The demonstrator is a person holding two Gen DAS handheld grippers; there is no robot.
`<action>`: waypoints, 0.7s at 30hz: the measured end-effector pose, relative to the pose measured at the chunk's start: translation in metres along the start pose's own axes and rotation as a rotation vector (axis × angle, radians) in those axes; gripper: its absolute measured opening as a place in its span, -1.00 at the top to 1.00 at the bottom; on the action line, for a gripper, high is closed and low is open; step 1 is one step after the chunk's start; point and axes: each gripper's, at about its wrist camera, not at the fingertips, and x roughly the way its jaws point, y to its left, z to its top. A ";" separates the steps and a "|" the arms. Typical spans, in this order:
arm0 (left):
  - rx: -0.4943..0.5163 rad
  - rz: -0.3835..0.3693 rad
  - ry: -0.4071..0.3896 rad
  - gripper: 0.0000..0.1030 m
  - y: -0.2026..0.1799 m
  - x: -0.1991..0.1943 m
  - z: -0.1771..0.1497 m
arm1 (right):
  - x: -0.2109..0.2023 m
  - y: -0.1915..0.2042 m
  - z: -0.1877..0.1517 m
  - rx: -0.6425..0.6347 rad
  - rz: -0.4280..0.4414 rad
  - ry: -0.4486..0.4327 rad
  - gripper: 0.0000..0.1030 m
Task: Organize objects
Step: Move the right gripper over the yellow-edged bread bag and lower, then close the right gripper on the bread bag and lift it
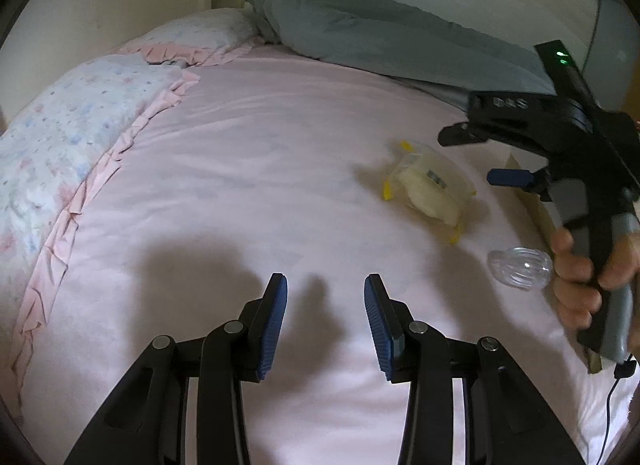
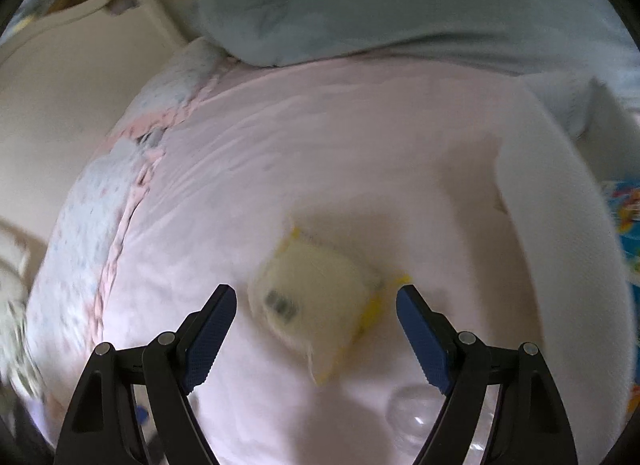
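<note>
Packaged in clear plastic with yellow edges, a pale mask-like item (image 1: 430, 189) lies on the pink bed sheet (image 1: 260, 169), toward the right side of the left wrist view, well ahead of the left tongs (image 1: 325, 319). Those tongs hang over bare sheet with their blue pads (image 1: 276, 325) parted and nothing between them. The right tongs (image 2: 316, 335) stand spread wide, and in the right wrist view the packaged item (image 2: 316, 297) sits on the sheet in line with the gap between their pads, though the picture is blurred and whether the pads touch it cannot be told; they do not seem to press on it. A clear ribbed plastic piece (image 1: 520, 268) lies on the sheet nearer than the package, just beside the person's hand (image 1: 588, 281) that grips the right tool's handle. Floral pillows (image 1: 68, 133) with pink ruffled edges rest along the left of the bed, and a grey-blue pillow (image 1: 360, 25) lies across its far end. A cardboard edge (image 1: 532, 201) shows behind the right tool.
</note>
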 end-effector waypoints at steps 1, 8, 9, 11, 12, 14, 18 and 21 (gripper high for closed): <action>-0.001 0.003 0.000 0.22 0.002 0.000 0.000 | 0.006 0.003 0.005 0.013 -0.006 -0.003 -0.59; -0.025 0.013 0.012 0.22 0.013 0.007 0.000 | 0.067 0.028 0.000 -0.204 -0.123 0.136 -0.69; -0.029 0.010 0.010 0.22 0.014 0.007 0.000 | 0.068 0.027 -0.004 -0.194 -0.112 0.148 -0.70; -0.041 -0.001 0.013 0.22 0.014 0.009 0.000 | 0.064 0.024 -0.019 -0.186 -0.059 0.166 -0.72; -0.049 -0.016 0.021 0.22 0.014 0.010 -0.001 | 0.061 0.024 -0.028 -0.192 -0.046 0.170 -0.72; -0.061 -0.042 0.042 0.22 0.014 0.013 -0.003 | 0.053 0.026 -0.042 -0.203 -0.037 0.182 -0.72; -0.077 -0.072 0.069 0.22 0.010 0.014 -0.006 | 0.033 0.023 -0.076 -0.159 0.013 0.204 -0.72; -0.072 -0.095 0.086 0.22 0.004 0.015 -0.010 | 0.017 0.015 -0.096 -0.097 0.072 0.225 -0.72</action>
